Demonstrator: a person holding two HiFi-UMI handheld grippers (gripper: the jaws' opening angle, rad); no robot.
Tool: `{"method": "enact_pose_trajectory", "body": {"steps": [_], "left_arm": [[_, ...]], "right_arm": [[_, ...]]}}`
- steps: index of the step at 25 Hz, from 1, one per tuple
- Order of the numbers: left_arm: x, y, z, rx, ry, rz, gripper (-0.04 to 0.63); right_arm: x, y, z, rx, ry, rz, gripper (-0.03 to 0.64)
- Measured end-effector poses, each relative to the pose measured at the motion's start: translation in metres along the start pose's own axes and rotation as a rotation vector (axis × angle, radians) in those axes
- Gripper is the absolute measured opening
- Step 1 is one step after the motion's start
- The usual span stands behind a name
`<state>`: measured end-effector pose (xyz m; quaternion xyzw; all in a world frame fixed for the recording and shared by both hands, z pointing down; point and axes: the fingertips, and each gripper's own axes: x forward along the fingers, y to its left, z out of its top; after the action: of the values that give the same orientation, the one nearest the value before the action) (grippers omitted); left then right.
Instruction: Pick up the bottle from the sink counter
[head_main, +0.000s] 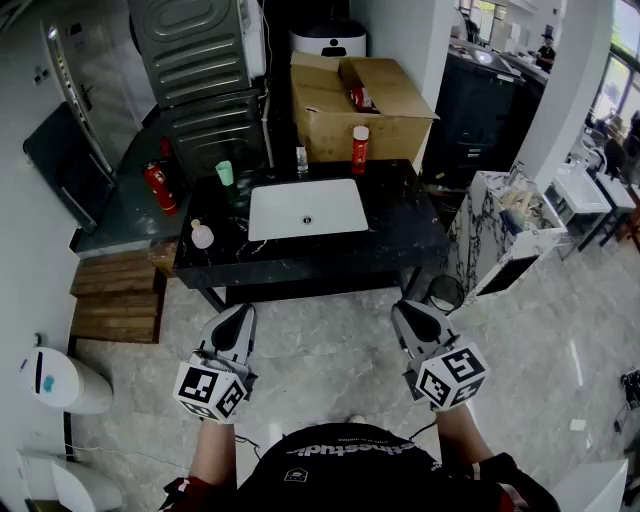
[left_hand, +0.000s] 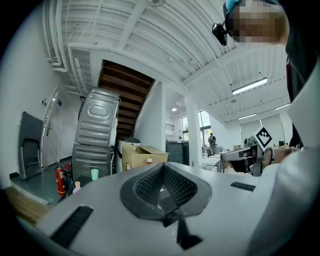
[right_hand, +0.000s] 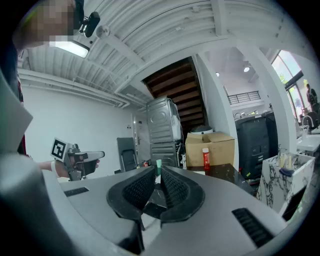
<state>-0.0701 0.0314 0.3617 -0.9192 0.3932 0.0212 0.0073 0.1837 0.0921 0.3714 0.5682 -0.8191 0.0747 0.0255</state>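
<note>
1. We're keeping the left gripper (head_main: 238, 315) clenched, jaws pressed together, empty.
2. We're holding the right gripper (head_main: 410, 312) with jaws a slit apart, nothing between them.
3. Both are hovering over the floor, short of the sink counter (head_main: 400, 240).
4. Red bottle (head_main: 360, 150) is standing upright at the counter's back edge, beside the cardboard box (head_main: 345, 110); pink bottle (head_main: 202, 235) is sitting at its left end.

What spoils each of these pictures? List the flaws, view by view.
Head view: dim overall, dark at the corners, the white sink the brightest patch against the black counter. Left gripper view: fisheye inside a black ring, ceiling beams bowed, the left tool slightly soft up close. Right gripper view: the same bowing, bright windows at the right edge.
</note>
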Motion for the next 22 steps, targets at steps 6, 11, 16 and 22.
{"method": "enact_pose_trajectory", "body": {"steps": [6,11,16,22], "left_arm": [[0.002,0.001,-0.001,0.002,0.003,0.003,0.015],[0.006,0.001,-0.001,-0.002,0.002,0.011,0.015],[0.009,-0.001,-0.003,-0.008,0.005,0.015,0.015],[0.016,-0.004,-0.013,-0.016,0.026,0.023,0.015]], "right_arm": [[0.003,0.000,-0.002,-0.001,0.001,0.008,0.049],[0.007,-0.003,-0.003,-0.006,0.009,0.017,0.049],[0.006,-0.012,0.000,-0.026,0.007,-0.018,0.049],[0.006,-0.021,-0.004,-0.011,0.009,-0.006,0.043]]}}
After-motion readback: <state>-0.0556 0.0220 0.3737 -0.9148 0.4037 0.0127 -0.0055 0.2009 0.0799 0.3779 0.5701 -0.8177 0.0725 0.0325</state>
